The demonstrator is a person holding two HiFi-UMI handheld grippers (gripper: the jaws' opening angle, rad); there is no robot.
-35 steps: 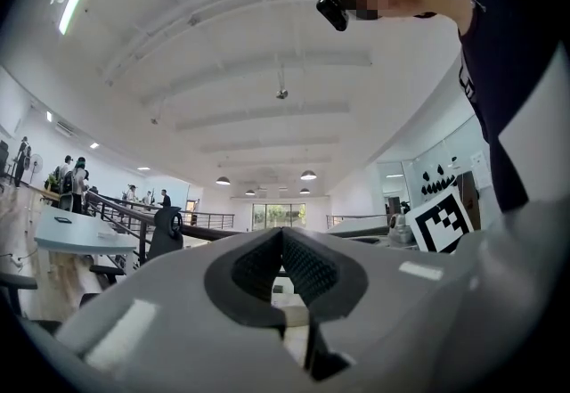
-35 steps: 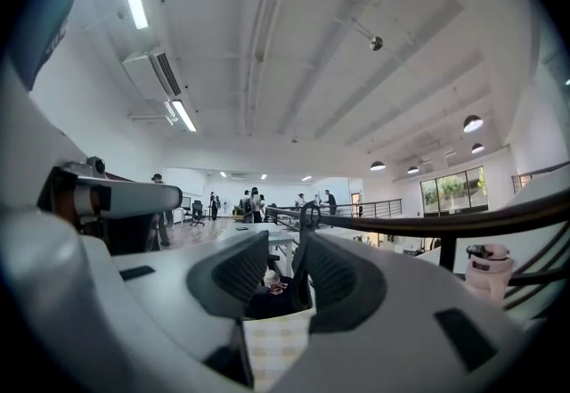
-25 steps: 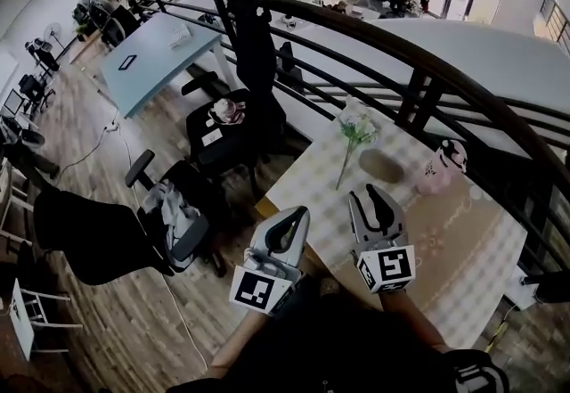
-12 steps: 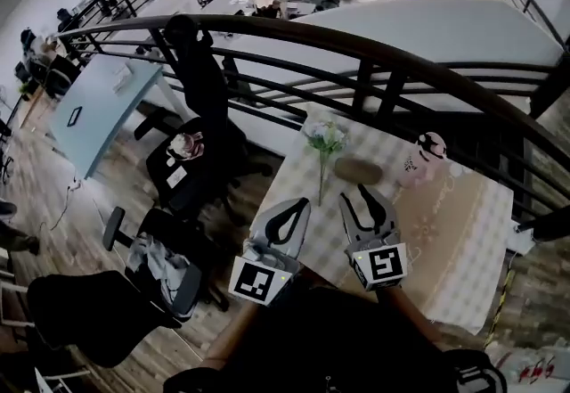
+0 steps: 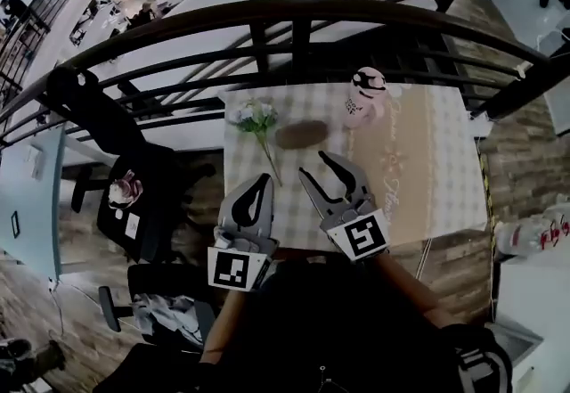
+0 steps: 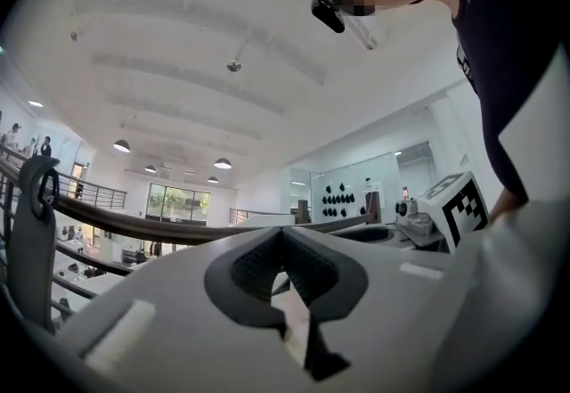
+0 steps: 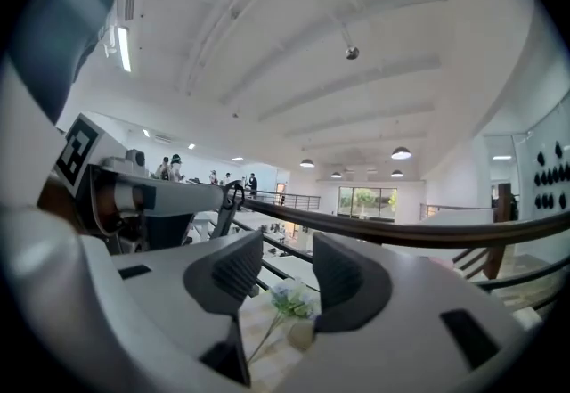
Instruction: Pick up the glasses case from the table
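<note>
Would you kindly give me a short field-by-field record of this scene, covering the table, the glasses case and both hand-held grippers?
Table: checked cloth with a tan runner, next to a dark railing
Glasses case: brown oval, lying flat on the cloth, untouched
Neighbours: flower on one side of the case, pink figure on the other
Left hand-held gripper: jaws together, empty, over the table's near edge
Right hand-held gripper: jaws apart, just been opening, nothing gripped; aimed toward the case, short of it
Task status: case not yet picked up

Left hand-held gripper [image 5: 257, 179] closed, right hand-held gripper [image 5: 313, 165] just opening, empty
</note>
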